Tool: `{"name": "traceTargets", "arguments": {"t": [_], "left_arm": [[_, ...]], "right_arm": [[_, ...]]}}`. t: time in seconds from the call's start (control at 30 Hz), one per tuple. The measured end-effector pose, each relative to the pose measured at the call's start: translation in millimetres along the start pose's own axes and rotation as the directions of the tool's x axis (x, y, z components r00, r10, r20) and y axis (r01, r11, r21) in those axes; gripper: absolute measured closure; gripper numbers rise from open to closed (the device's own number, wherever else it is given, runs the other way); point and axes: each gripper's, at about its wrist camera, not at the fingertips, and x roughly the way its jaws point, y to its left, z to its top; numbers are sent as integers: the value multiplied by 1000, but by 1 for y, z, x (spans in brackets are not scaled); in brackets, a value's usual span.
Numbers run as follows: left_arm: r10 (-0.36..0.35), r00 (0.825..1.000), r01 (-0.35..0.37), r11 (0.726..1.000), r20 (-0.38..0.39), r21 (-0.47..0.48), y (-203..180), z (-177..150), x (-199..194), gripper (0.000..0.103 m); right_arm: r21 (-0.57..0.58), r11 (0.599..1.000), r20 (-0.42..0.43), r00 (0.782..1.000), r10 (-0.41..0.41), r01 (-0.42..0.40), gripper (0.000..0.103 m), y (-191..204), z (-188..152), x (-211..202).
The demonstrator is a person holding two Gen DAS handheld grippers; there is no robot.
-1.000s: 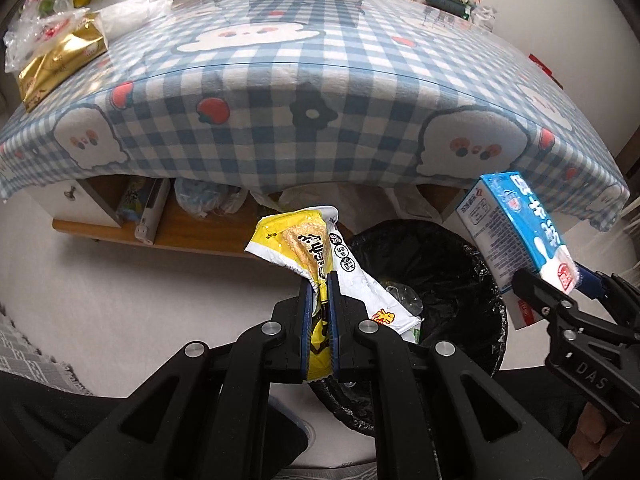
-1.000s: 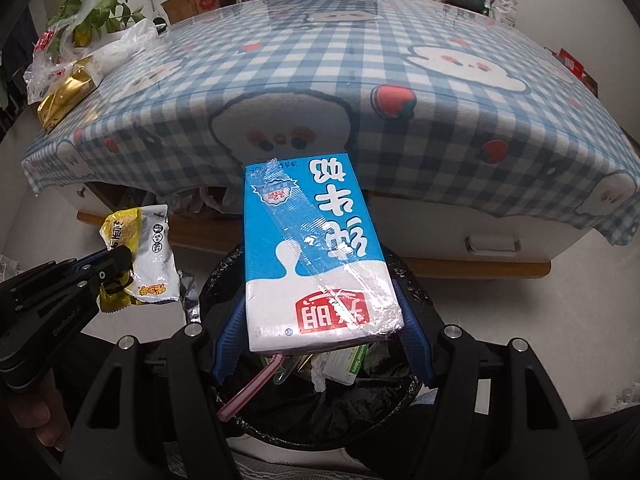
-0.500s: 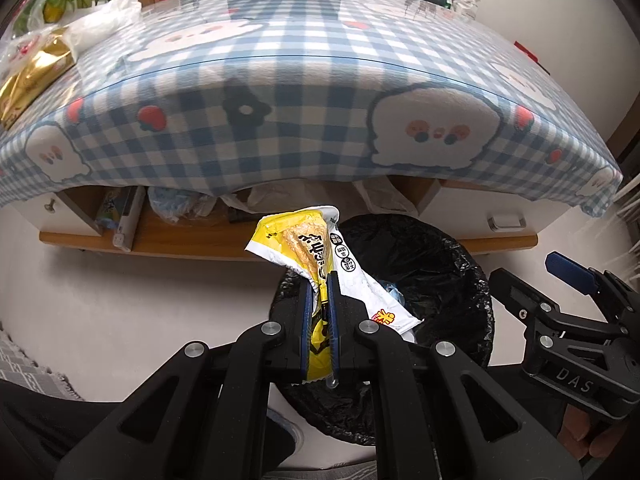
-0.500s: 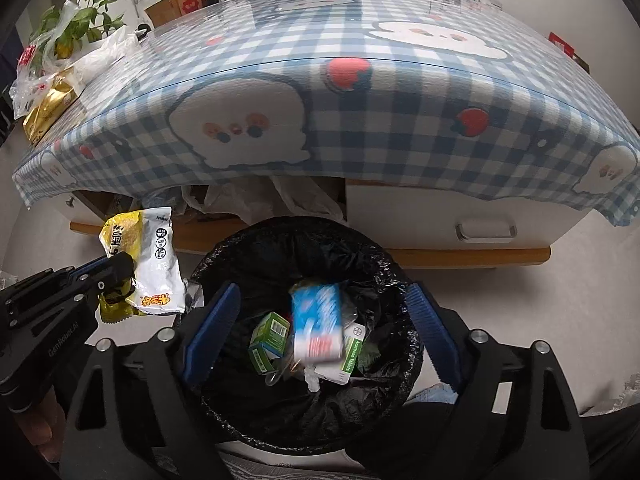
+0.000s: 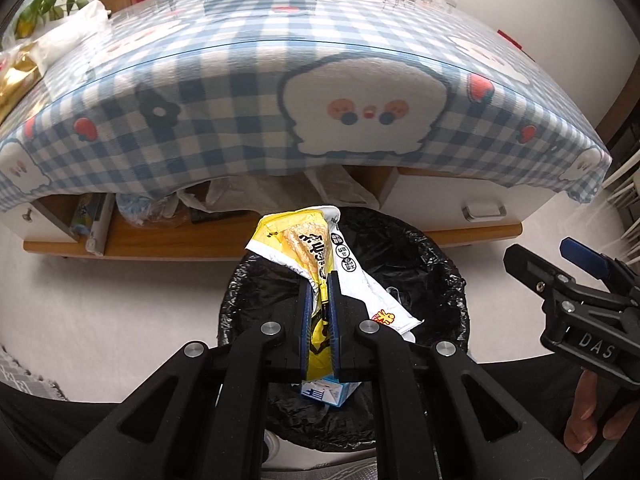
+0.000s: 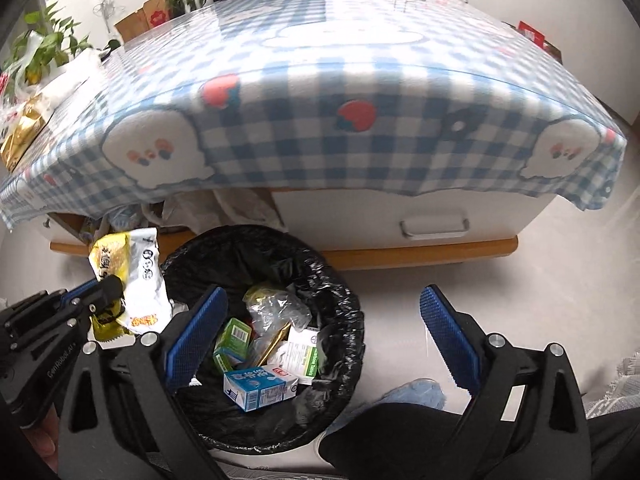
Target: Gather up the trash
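My left gripper [image 5: 320, 280] is shut on a yellow and white snack wrapper [image 5: 316, 248] and holds it over the near left rim of the black-lined trash bin [image 5: 436, 276]. In the right wrist view the wrapper [image 6: 132, 276] hangs at the bin's left edge [image 6: 176, 264]. My right gripper [image 6: 324, 312] is open and empty above the bin. The blue and white milk carton [image 6: 258, 388] lies inside the bin among several other bits of trash. The right gripper also shows in the left wrist view [image 5: 552, 260].
A low table with a blue checked tablecloth [image 6: 360, 92] stands just behind the bin. Bags and a gold packet [image 6: 20, 136] lie at its far left. A white drawer with a handle [image 6: 434, 228] is under the table. A grey rug edge [image 6: 624, 376] lies at right.
My right gripper opened and let go of the milk carton, which dropped into the bin. My left gripper moved right, bringing the wrapper over the bin's rim.
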Motion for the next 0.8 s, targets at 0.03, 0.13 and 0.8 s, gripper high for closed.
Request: {"name": "traceTargets", "arguments": {"t": [0.03,0.13,0.8], "left_arm": [[-4,1000,4,1000,-1,1,-2,0,0,96],[-10,1000,10,1000,-1,5,-7,0,2,96],[36,999,-36,999,25,-2,7,-2,-17,40]], "right_arm": [[6,1000,3,1000,-2,2,10,-2,0,-1],[19,1000,11,1000,-1,1,10,-7,2,-4],[-6,1000,42,999,14,-13,10,11,8,-20]]}}
